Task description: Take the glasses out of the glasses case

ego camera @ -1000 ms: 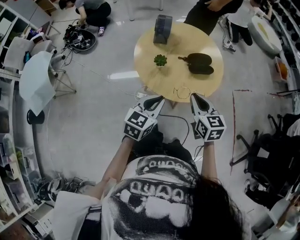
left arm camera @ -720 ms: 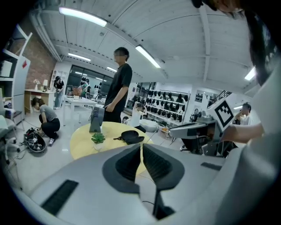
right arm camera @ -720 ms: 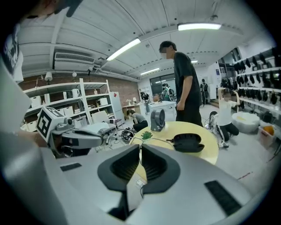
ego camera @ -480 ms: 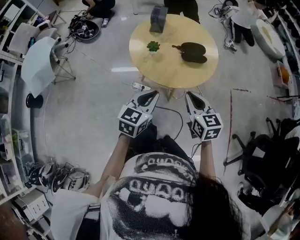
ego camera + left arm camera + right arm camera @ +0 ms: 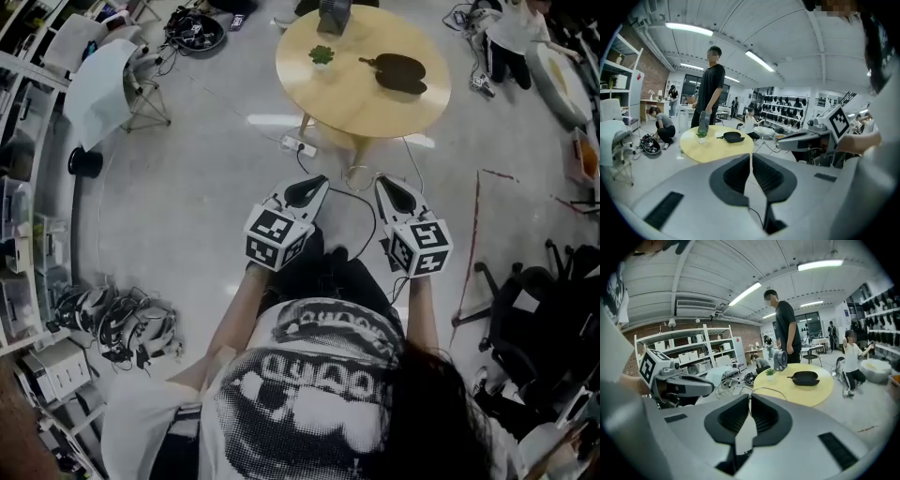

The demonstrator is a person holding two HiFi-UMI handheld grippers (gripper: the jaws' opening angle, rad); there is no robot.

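Over the floor, the glasses (image 5: pixel 762 388) were held pinched in the narrowed right tool (image 5: pixel 381 179), pulled back off the surface (image 5: pixel 356 98). Left tool (image 5: pixel 322 180) was closed tip to tip. Case (image 5: pixel 401 71) was left on the surface.

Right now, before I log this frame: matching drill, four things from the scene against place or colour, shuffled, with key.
Things:
1. glasses case
2. glasses
3. potted plant
4. power strip

Place or colour:
A. on the floor, by the table legs
B. green, on the table
C. at the right gripper jaw tips, off the table
D. black, on the table

Pairs: 1-D, 2-C, 3-B, 4-A
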